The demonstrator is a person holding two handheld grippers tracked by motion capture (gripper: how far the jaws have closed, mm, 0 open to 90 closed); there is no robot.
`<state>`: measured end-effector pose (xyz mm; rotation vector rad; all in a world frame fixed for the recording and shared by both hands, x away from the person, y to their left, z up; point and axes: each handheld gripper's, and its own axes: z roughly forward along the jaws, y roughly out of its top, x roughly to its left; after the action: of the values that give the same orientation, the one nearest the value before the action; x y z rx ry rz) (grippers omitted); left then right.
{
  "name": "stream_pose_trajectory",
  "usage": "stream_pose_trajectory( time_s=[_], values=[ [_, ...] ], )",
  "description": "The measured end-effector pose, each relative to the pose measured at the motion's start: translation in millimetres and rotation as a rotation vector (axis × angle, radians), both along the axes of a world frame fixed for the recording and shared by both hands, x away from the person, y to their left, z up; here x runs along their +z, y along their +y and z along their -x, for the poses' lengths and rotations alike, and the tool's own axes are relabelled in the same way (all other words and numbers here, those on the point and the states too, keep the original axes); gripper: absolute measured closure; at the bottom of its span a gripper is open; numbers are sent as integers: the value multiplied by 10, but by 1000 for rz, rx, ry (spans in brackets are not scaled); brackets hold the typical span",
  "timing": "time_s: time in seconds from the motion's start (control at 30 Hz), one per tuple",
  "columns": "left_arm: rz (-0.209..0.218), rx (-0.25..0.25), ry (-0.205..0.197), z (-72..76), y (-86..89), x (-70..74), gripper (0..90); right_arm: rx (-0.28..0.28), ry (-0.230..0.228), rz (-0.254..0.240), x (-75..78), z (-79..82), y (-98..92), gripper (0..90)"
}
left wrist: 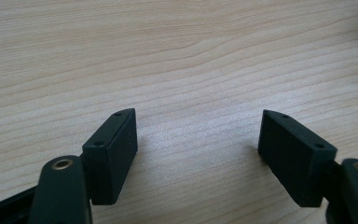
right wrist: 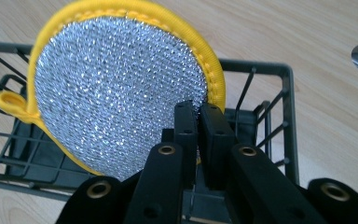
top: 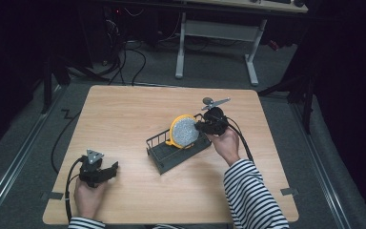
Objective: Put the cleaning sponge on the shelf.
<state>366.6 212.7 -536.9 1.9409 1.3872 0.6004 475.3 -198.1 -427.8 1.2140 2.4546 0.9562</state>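
Your sleeves [top: 255,195] are striped black and white. Your two grippers are black, with brass-ringed screw holes and trailing black cables.

The table [top: 124,119] has a light wood-grain top with rounded corners. A black wire rack [top: 171,152] stands directly on it, right of centre. The left gripper [top: 106,172] rests on the surface near the front left corner.

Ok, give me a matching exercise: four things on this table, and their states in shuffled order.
1. left hand-held gripper
2. right hand-held gripper
3. round silver mesh scrubber with yellow trim
4. black wire rack

a. stands on the wooden table
b. pinched at its edge, over the rack
c. open above bare wood
d. shut on the scrubber

Pairs: 1-c, 2-d, 3-b, 4-a
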Motion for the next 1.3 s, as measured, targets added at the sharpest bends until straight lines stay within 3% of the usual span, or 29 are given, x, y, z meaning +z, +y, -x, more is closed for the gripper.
stream_pose_trajectory(
  time_s=[0.1, 0.17, 0.37, 0.6, 0.73, 0.8, 1.03, 1.1, 1.3],
  values=[
    [-1, -1, 1, 0, 1, 1, 287, -4, 8, -2, -9, 13, -20, 862],
    [-1, -1, 1, 0, 1, 1, 287, -16, 13, -40, -2, 19, -78, 803],
    [-1, 0, 1, 0, 0, 1, 287, -47, -27, -48, 64, 105, -170, 636],
    [0, -1, 1, 0, 2, 1, 286, -74, -82, -57, 214, 227, -320, 536],
    [1, 0, 0, 0, 0, 0, 286, -98, -118, -94, 236, 344, -456, 559],
    [0, -1, 1, 0, 1, 1, 287, -101, -127, -83, 224, 407, -524, 560],
    [3, 1, -1, -1, 1, -1, 286, -166, -119, -112, 170, 597, -787, 554],
    [2, -2, 0, -2, 0, 0, 286, -192, -137, -132, 144, 703, -905, 552],
    [1, -3, 1, -3, 0, 0, 285, -225, -140, -123, 60, 877, -1058, 545]
  ],
)
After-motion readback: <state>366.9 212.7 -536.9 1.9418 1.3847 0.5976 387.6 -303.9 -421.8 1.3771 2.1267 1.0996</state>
